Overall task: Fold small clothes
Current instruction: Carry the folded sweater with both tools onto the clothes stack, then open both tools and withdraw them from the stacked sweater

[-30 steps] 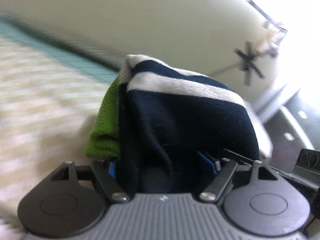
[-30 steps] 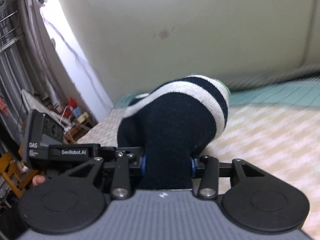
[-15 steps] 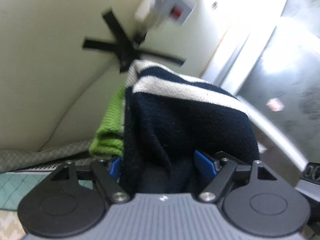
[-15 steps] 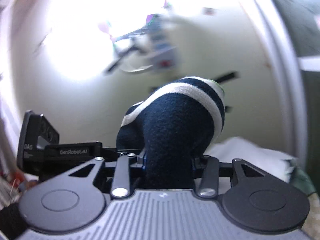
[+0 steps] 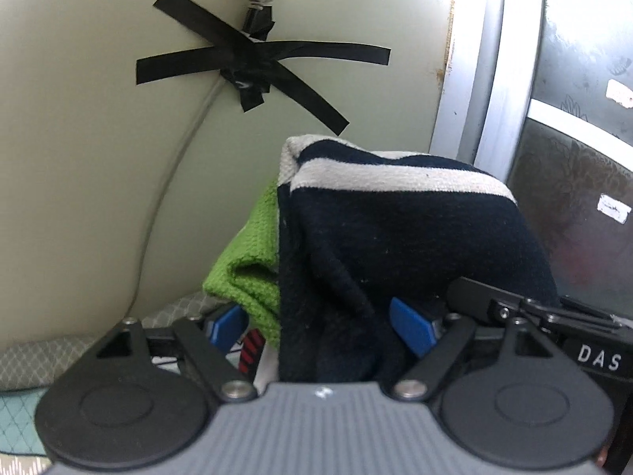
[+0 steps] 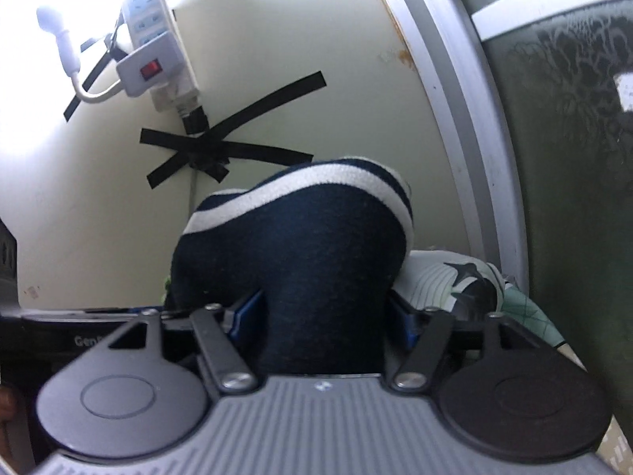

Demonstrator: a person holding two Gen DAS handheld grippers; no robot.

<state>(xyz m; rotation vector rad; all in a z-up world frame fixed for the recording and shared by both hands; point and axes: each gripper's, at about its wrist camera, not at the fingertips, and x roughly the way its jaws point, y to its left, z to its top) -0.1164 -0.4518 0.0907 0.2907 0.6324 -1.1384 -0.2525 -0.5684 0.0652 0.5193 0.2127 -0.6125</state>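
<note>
1. Folded garment (image 5: 395,237), one: navy knit with white stripes. A green knit part (image 5: 249,261) shows at its left edge. It is held up in the air below and right of the black tape cross (image 5: 253,63) on the wall. In the right wrist view the same garment (image 6: 300,245) bulges below and right of the cross (image 6: 209,150).
2. Left gripper (image 5: 318,328), one: below the tape cross, jaws spread and just widened further. The garment stands between the blue pads (image 5: 411,332). The right-hand pad lies against the navy cloth, and a small gap shows beside the left-hand pad.
3. Right gripper (image 6: 326,312), one: below and right of the tape cross, jaws just widened a good deal. The navy cloth fills the whole gap and touches both pads. Whether they press on it cannot be told.
4. Tape cross: black strips crossing over a black plug and cable, stuck to the pale wall.
5. Power strip (image 6: 158,51), one: white, with a red switch, directly above and left of the tape cross.
6. Aluminium frame (image 5: 486,79), one: right of the tape cross, with dark patterned glass (image 5: 573,182) beyond it.
7. White cloth with dark star (image 6: 447,277), one: lying low, well right of the tape cross, just beside the held garment.
8. Quilted cover (image 5: 23,356), one: grey-teal, low and left of the tape cross.
</note>
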